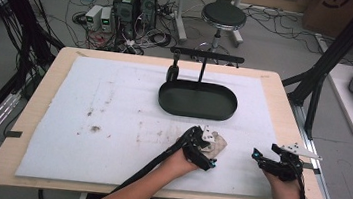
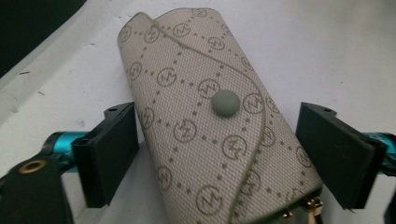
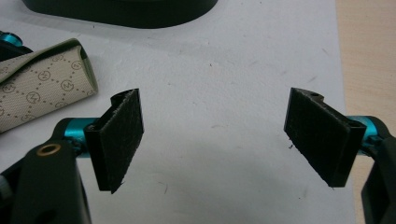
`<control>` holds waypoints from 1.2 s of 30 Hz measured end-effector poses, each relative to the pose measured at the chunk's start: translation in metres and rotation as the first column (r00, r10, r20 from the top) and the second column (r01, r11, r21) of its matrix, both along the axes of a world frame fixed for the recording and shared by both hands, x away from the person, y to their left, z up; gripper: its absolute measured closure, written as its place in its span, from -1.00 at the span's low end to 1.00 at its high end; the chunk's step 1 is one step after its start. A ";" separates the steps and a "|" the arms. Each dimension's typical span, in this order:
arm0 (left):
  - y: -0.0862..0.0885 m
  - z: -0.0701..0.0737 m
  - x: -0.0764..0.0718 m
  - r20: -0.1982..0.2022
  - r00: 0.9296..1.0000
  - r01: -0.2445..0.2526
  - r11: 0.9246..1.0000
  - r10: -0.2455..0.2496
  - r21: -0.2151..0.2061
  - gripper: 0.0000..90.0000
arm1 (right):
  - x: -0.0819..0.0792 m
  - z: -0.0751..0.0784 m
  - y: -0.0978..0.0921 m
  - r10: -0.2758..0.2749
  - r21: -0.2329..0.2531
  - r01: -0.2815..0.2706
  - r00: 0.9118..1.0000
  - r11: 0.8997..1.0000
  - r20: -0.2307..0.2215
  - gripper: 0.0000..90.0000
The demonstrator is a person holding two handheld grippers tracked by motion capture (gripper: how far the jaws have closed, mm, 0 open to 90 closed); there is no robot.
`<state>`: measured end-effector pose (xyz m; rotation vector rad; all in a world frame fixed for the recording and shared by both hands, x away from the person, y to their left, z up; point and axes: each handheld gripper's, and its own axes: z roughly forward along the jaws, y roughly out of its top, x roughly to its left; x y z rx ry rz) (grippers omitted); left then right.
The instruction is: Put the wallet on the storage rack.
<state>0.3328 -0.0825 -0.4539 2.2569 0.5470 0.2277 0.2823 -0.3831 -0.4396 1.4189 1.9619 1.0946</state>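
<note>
A beige monogram pouch [image 2: 210, 116] with a grey snap button lies flat on the white mat, near the table's front centre [image 1: 219, 143]. My left gripper [image 2: 217, 114] is open and straddles the pouch. Its left jaw is close against the pouch's side and its right jaw stands a little off. From the high view, the left gripper [image 1: 203, 145] sits right over the pouch. Further right, my right gripper [image 1: 264, 157] rests near the mat's edge. It is open [image 3: 214, 100] with only bare mat between its jaws, and the pouch [image 3: 42, 88] lies off to its left.
A black oval tray [image 1: 196, 114] with an upright T-shaped stand [image 1: 204, 57] sits behind the pouch. The stained white mat [image 1: 111, 122] covers most of the wooden table [image 1: 45, 89]. A stool [image 1: 223, 15] and cabled equipment stand on the floor beyond.
</note>
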 end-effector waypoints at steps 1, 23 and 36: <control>0.001 0.000 0.000 -0.001 1.000 0.004 1.000 -0.004 0.000 -0.64 | 0.000 0.000 0.000 -0.001 0.002 0.001 1.000 1.000 0.000 -0.55; 0.042 0.033 0.018 0.075 0.996 0.047 0.997 -0.042 -0.067 -0.22 | 0.002 0.000 0.003 0.014 -0.004 -0.014 1.000 1.000 -0.003 -0.55; 0.086 0.075 0.049 0.100 0.995 0.020 0.991 -0.007 -0.130 -0.21 | 0.004 0.001 0.010 0.025 -0.016 -0.025 1.000 1.000 0.001 -0.55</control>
